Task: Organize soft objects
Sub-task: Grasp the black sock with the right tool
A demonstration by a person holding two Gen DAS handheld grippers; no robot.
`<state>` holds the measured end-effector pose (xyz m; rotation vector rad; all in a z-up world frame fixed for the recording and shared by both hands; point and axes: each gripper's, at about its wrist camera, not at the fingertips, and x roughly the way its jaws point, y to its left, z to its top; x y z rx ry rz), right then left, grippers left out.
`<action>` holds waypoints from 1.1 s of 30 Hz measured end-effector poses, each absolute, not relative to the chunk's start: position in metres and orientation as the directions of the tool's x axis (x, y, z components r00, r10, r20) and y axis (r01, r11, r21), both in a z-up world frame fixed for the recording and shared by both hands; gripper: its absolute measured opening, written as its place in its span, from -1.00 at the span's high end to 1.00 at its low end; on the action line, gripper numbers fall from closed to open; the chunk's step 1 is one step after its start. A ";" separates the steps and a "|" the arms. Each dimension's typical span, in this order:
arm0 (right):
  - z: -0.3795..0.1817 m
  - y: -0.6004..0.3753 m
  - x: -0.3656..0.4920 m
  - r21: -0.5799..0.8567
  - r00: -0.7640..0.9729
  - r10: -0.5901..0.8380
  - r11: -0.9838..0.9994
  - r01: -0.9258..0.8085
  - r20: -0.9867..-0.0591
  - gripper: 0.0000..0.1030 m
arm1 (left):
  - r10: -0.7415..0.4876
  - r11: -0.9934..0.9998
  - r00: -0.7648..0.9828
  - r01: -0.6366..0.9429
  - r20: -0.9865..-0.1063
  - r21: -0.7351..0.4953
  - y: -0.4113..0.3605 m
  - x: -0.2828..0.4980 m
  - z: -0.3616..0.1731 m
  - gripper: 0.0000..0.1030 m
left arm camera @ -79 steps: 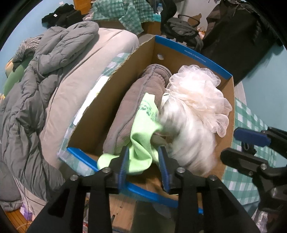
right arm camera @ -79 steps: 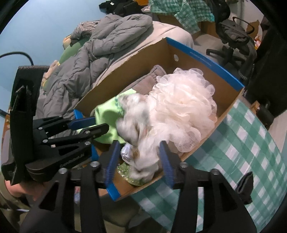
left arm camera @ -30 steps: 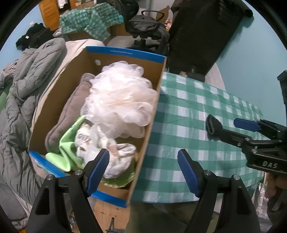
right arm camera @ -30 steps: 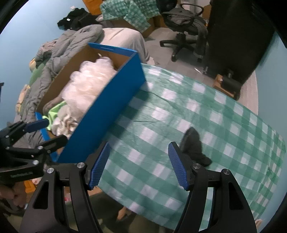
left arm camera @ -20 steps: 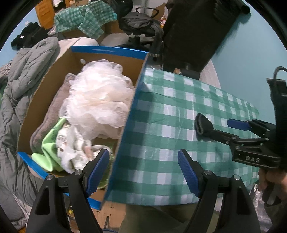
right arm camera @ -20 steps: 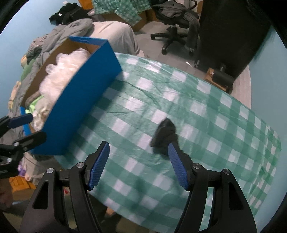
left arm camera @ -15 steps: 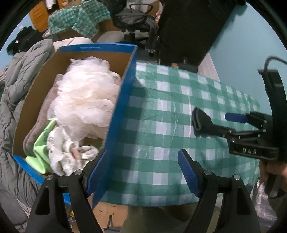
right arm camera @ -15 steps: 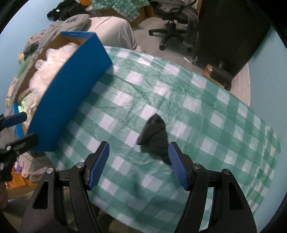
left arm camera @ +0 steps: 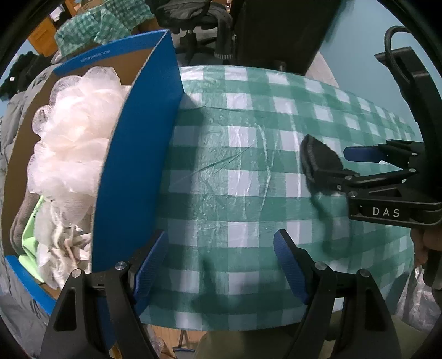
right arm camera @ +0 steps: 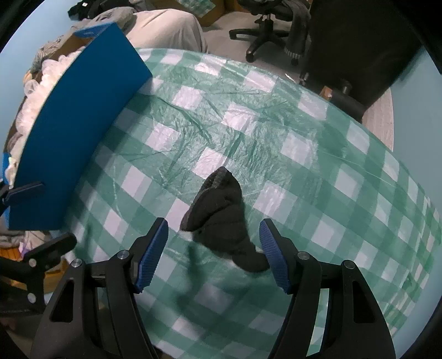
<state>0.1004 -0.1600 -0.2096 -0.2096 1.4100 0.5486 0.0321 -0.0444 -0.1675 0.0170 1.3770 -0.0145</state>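
A black sock point(right arm camera: 221, 215) lies on the green checked tablecloth point(right arm camera: 304, 154); it also shows in the left wrist view point(left arm camera: 317, 163). My right gripper point(right arm camera: 214, 254) is open, its blue pads either side of the sock's near end, just above it. My left gripper point(left arm camera: 221, 262) is open and empty over the cloth beside the blue cardboard box point(left arm camera: 132, 165). The box holds a white mesh pouf point(left arm camera: 74, 138), a white cloth point(left arm camera: 63, 248), a green cloth point(left arm camera: 30, 221) and a grey-brown fabric item.
The box point(right arm camera: 74, 124) stands at the table's left edge. A grey duvet on a bed lies beyond it. An office chair point(right arm camera: 270, 24) and a dark cabinet point(right arm camera: 359, 47) stand behind the table.
Both grippers let go of the cloths in the box, opened wide and swung right over the table. The right gripper has closed in on the black sock.
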 end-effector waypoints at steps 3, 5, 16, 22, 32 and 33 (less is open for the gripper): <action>-0.219 -0.157 0.104 0.174 0.054 0.226 0.862 -0.476 -0.973 -0.32 | 0.009 1.000 0.194 0.018 -0.981 0.012 -0.044 0.034 -0.175 -0.55; -0.224 -0.156 0.105 0.170 0.054 0.221 0.863 -0.475 -0.974 -0.32 | 0.012 0.999 0.194 0.029 -0.981 0.018 -0.047 0.034 -0.178 -0.55; -0.239 -0.152 0.108 0.143 0.064 0.195 0.872 -0.468 -0.979 -0.16 | -0.005 1.000 0.220 0.006 -0.975 -0.004 -0.043 0.034 -0.179 -0.41; -0.234 -0.149 0.109 0.123 0.078 0.181 0.870 -0.476 -0.980 0.21 | -0.009 1.000 0.214 -0.007 -0.977 -0.011 -0.038 0.032 -0.177 0.06; -0.208 -0.147 0.094 0.135 0.099 0.207 0.865 -0.484 -0.973 0.23 | -0.053 0.998 0.218 -0.011 -0.974 -0.057 -0.036 0.020 -0.167 0.29; -0.205 -0.147 0.093 0.138 0.101 0.212 0.864 -0.484 -0.972 0.23 | -0.054 0.998 0.223 -0.013 -0.973 -0.059 -0.035 0.018 -0.165 0.31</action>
